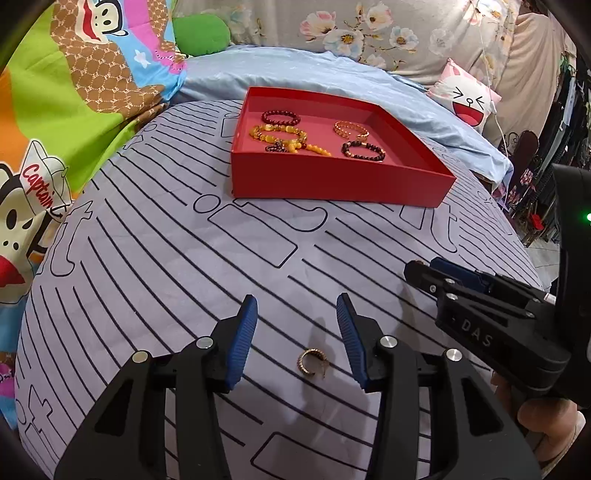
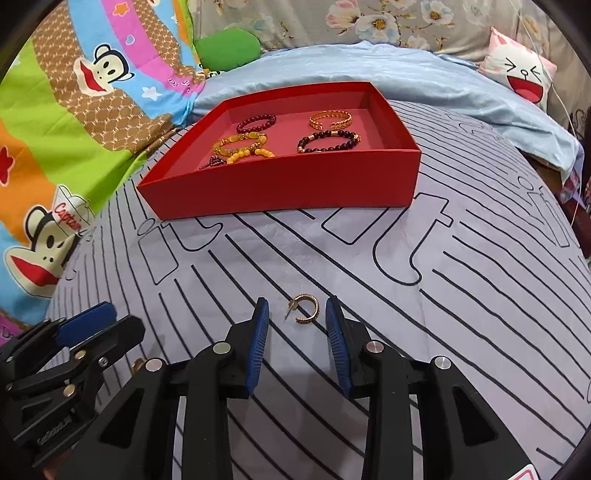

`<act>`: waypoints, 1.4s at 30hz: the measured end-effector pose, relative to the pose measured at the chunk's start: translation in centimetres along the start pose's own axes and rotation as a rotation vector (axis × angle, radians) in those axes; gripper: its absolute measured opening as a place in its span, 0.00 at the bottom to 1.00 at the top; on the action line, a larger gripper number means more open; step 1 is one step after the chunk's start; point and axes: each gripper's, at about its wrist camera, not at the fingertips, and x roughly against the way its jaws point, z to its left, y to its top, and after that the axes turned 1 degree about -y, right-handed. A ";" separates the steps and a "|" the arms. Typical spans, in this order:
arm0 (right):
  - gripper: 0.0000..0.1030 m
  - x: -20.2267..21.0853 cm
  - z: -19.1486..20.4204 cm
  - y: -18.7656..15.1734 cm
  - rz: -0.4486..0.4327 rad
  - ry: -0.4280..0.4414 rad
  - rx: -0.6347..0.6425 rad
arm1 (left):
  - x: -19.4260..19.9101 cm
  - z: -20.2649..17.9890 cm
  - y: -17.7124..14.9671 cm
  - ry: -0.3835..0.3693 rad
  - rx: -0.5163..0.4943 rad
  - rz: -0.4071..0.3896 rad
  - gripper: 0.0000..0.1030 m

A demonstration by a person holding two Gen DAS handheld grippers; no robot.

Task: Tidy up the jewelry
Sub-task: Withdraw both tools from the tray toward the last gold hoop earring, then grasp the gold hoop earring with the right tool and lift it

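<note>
A red tray (image 1: 332, 181) (image 2: 280, 188) stands on the striped bedsheet and holds several bracelets: dark red beads (image 1: 280, 117) (image 2: 256, 122), yellow beads (image 1: 280, 137) (image 2: 240, 144), a gold cuff (image 1: 349, 128) (image 2: 330, 119), dark beads (image 1: 364, 150) (image 2: 328, 142). A small gold hoop earring (image 1: 312, 363) lies on the sheet between my open left gripper's (image 1: 297, 306) fingers. Another gold hoop earring (image 2: 304, 308) lies between my open right gripper's (image 2: 297, 306) fingertips. Each gripper also shows in the other's view: the right gripper (image 1: 421, 267), the left gripper (image 2: 88, 321).
A cartoon-monkey quilt (image 1: 74, 110) (image 2: 74, 122) lies to the left. A blue blanket (image 1: 332, 74) (image 2: 369, 70), green cushion (image 1: 201, 35) (image 2: 227, 46) and cat-face pillow (image 1: 467, 98) (image 2: 521, 72) sit behind the tray. The bed edge drops off at right.
</note>
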 end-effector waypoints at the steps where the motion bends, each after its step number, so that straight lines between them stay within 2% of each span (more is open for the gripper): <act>1: 0.31 -0.1 0.1 0.0 -0.001 -0.005 0.004 | 0.0 0.0 -0.1 0.000 0.001 0.002 0.41; 8: 0.28 -0.2 0.6 0.0 -0.011 -0.045 0.037 | 0.0 0.0 -0.4 -0.003 0.001 0.007 0.41; 12: 0.18 -0.2 0.5 -0.1 -0.013 -0.059 0.050 | 0.0 -0.2 -0.5 -0.005 0.001 0.009 0.41; 26: 0.18 2.3 -1.0 -2.3 0.003 -0.030 -0.019 | -0.2 -0.8 -2.0 -0.007 -0.021 0.029 0.41; 33: 0.18 3.1 -1.6 -3.5 0.007 -0.033 -0.032 | -0.3 -1.8 -2.7 0.030 -0.065 0.006 0.40; 41: 0.18 3.3 -1.8 -3.8 0.004 -0.030 -0.044 | -0.2 -2.0 -3.0 0.029 -0.085 -0.003 0.18; 42: 0.18 3.4 -1.9 -3.8 0.004 -0.030 -0.045 | -0.2 -2.1 -3.1 0.027 -0.089 -0.002 0.18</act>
